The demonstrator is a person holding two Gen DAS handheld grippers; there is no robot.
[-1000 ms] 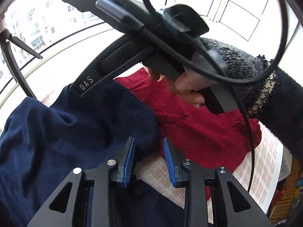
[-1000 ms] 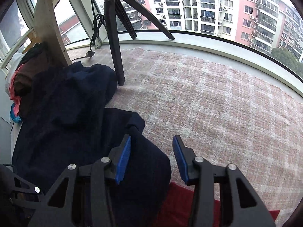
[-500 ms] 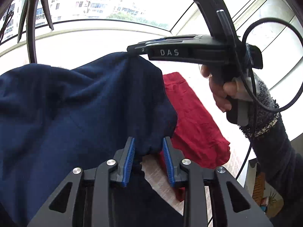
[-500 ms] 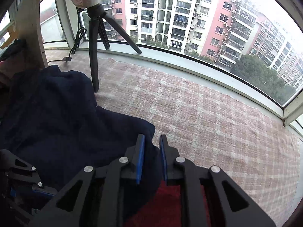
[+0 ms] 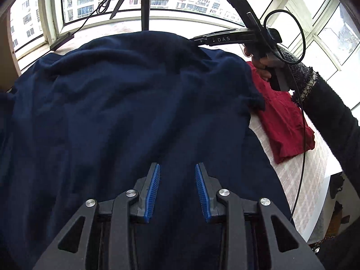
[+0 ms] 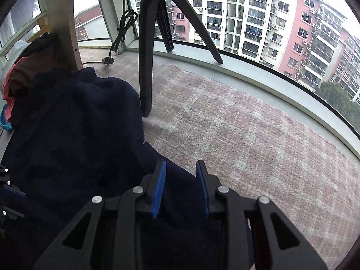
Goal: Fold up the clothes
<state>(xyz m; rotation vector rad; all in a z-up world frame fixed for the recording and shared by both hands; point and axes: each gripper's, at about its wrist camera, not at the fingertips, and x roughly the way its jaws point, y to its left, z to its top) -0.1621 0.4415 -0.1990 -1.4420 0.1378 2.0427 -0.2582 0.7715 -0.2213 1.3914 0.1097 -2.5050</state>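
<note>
Now the navy garment is spreading directly beneath both the left gripper and the right gripper, jaws parted, gripping nothing, red garment lying rightward

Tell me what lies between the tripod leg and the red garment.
The navy garment fills the stretch from the tripod leg to the red garment, in the left wrist view.

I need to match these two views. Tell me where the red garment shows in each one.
Left wrist view: the red garment lies at the right, beside the navy garment, under the other hand.
Right wrist view: not visible.
Shared landmark: the black tripod leg behind the navy garment.
</note>
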